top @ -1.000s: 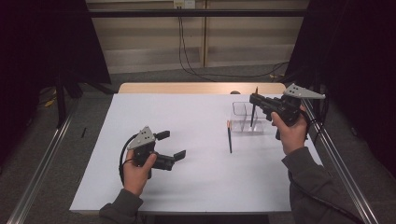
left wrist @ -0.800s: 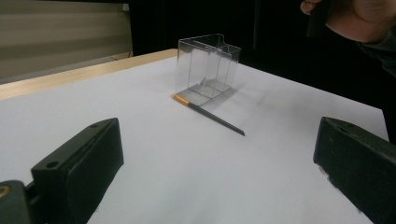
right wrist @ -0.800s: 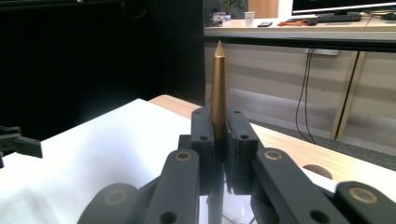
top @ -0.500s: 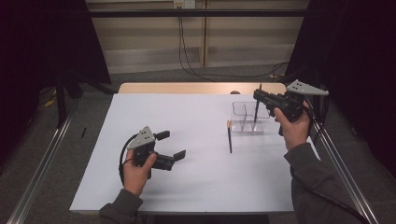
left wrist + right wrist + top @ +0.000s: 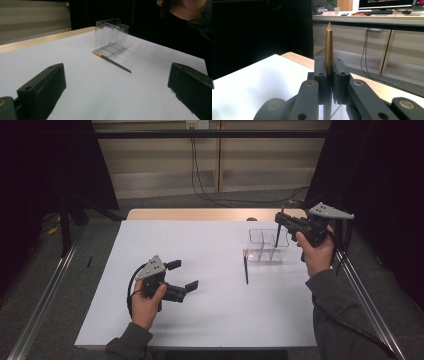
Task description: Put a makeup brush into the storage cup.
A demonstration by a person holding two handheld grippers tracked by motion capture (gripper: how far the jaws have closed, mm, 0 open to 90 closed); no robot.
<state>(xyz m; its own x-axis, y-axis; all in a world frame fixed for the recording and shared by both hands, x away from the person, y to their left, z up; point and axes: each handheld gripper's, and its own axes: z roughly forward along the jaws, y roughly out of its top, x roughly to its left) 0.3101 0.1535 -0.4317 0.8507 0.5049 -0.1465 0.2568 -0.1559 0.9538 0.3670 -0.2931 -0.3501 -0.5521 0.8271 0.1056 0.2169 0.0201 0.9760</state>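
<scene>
1. Pencil [image 5: 328, 47] is pinched upright in the closed right gripper [image 5: 281, 223], hanging over the clear holder [image 5: 267, 246] at far right.
2. Released off-centre, it could hit a divider and tip out.
3. Left gripper [image 5: 181, 275] rests open, empty; second pencil [image 5: 245, 267] lies beside the holder.

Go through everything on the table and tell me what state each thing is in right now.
Right gripper: shut on an upright pencil, above the clear holder.
Left gripper: open, holding nothing.
Clear holder: upright, looks empty.
Pencil on the table: lying flat beside the clear holder.
</scene>
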